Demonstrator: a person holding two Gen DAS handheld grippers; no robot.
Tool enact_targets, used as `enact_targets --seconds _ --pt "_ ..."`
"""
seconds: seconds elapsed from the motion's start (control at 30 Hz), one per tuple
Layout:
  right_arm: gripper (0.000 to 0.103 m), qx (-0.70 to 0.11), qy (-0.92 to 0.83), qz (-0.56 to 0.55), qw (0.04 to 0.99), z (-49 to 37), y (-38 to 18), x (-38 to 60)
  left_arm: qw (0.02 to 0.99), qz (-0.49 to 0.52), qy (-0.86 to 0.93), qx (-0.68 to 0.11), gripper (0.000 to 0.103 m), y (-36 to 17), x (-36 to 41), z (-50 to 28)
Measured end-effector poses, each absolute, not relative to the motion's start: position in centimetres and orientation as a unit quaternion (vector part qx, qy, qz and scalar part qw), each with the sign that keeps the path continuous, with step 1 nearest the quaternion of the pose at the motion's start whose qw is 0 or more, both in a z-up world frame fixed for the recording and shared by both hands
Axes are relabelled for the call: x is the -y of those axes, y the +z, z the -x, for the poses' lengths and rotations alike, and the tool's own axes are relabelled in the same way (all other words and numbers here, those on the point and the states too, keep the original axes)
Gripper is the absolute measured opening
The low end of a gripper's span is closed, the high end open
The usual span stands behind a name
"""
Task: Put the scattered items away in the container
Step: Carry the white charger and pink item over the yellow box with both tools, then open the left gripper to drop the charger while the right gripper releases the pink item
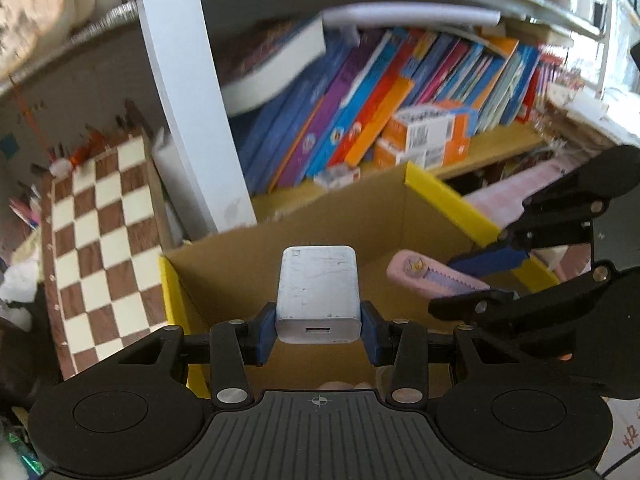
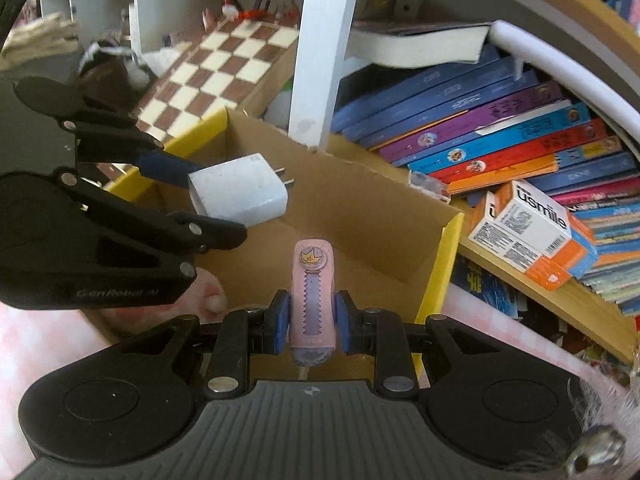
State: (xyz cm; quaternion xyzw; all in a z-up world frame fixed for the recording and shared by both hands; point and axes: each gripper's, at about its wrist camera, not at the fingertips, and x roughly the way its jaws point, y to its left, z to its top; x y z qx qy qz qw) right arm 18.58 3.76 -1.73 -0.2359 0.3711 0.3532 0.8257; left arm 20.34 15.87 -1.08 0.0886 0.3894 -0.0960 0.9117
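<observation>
Both items airborne over the cardboard box [image 2: 360, 208]. White USB charger [image 1: 318, 294] clamped between the blue pads of the left gripper [image 1: 318, 330], prongs pointing away. Pink utility knife [image 2: 313, 300] pinched upright in the right gripper [image 2: 313, 328]. Box floor looks bare where visible. Step in hand: delivery into the container. Next move, likely: lower each past the yellow-taped rim, then part the jaws, keeping the two grippers from colliding. Bookshelf [image 2: 520, 280] just behind.

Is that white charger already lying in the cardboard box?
No. The white charger is held above the cardboard box, clamped between the left gripper's blue pads.
</observation>
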Motion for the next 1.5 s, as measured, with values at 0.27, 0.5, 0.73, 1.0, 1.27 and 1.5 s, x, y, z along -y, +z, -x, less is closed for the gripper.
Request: enact_targets --seconds 0.27,0.5,0.73,1.0,1.27,1.5 --pt "0.023 -0.389 0.354 0.270 0.806 -21.4 -3.5 -5.3 0.888 -0.100 -0.091 -0.439 0.041 -3.2 -16.2 -22.4" --pt "0.023 -0.402 0.352 0.297 0.791 -22.8 -5.4 -6.3 0.875 -0.106 -0.087 -0.464 0.041 -4.5 -16.2 -22.9" --pt "0.023 -0.411 0.350 0.315 0.781 -23.5 -6.7 -6.9 0.870 -0.108 -0.085 -0.473 0.041 -4.7 -16.1 -23.3" --pt "0.023 -0.416 0.357 0.322 0.772 -23.8 -7.1 -7.3 0.864 -0.110 -0.083 -0.484 0.042 -4.9 -16.1 -23.6" --pt "0.023 -0.420 0.366 0.326 0.764 -23.9 -7.4 -7.6 0.863 -0.115 -0.080 -0.486 0.042 -5.1 -16.0 -23.5" --pt "0.023 -0.421 0.366 0.322 0.764 -24.0 -7.4 -7.5 0.865 -0.119 -0.078 -0.481 0.044 -5.1 -15.8 -23.6"
